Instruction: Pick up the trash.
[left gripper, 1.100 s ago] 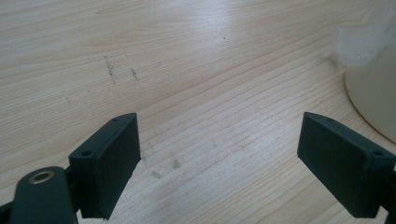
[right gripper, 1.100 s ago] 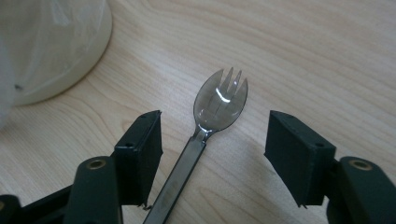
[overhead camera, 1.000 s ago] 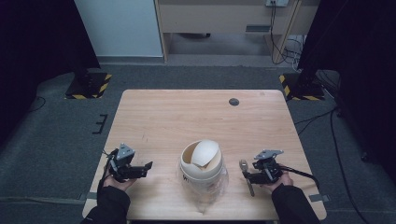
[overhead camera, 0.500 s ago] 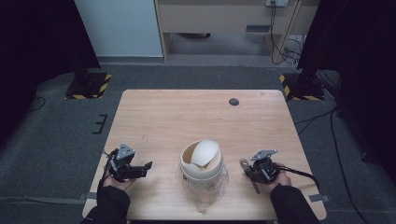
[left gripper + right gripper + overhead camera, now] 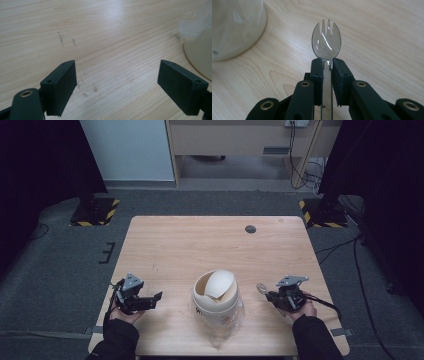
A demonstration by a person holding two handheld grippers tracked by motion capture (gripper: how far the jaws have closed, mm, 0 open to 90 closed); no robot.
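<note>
Spork [image 5: 326, 37], clear thin plastic with short tines, is sitting pinched by its handle in your right gripper [image 5: 327, 65], jaws closing tight on it, head sticking out toward the cream tub [image 5: 216, 296]. Your left gripper [image 5: 117, 82] is hovering over the bare wood table [image 5: 190, 245] with jaws spread wide, holding nothing. Risk: slick handle is likely twisting or slipping if you're squeezing off-centre; you're also risking knocking the light tub, whose rounded lid [image 5: 220, 283] is sitting tilted inside its crinkly clear bag [image 5: 235, 316].

Wide bare counter [image 5: 200, 245] beyond both hands, cream cup [image 5: 216, 295] standing mid-front between them, small dark disc [image 5: 250, 229] near far edge
</note>
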